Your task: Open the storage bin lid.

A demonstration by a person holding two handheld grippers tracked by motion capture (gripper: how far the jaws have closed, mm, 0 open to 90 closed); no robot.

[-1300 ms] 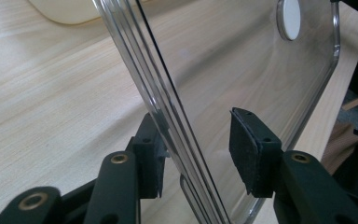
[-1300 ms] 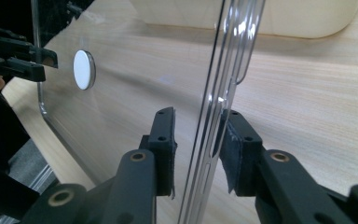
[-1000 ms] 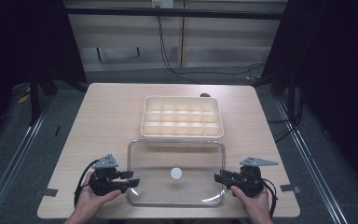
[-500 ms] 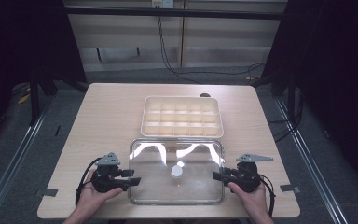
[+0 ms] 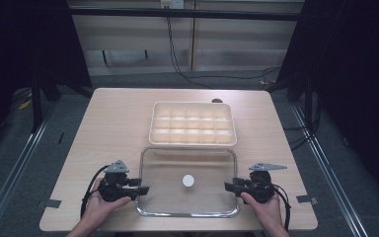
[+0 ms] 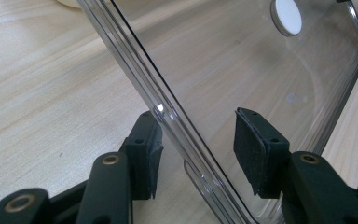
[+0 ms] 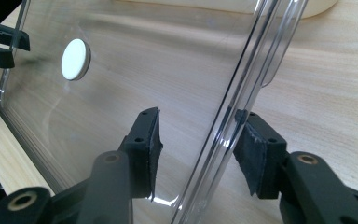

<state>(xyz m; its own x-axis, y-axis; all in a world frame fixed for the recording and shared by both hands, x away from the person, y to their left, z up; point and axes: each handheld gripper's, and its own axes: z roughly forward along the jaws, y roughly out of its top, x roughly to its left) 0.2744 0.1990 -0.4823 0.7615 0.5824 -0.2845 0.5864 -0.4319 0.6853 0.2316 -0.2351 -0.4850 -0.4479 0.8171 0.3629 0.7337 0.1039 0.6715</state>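
Observation:
A clear rectangular lid (image 5: 212, 197) with a white round knob (image 5: 188, 180) lies flat on the table, in front of a cream compartment tray (image 5: 192, 124). My left gripper (image 5: 143, 189) sits at the lid's left edge, my right gripper (image 5: 229, 186) at its right edge. Both pairs of jaws have just been opening. In the left gripper view the lid's rim (image 6: 168, 116) runs between the jaws of the left gripper (image 6: 198, 135), and one pad stands well off it. In the right gripper view the rim (image 7: 233, 107) likewise passes between the spread jaws of the right gripper (image 7: 198, 135).
The wooden table (image 5: 113, 128) has bare room left and right of the tray. Its front edge is just below the hands. Black cables (image 5: 177, 59) and dark frames lie beyond the far edge.
The lid caught bright glare half a second ago as it tipped; now it rests flat without glare. Both hands stay at its edges.

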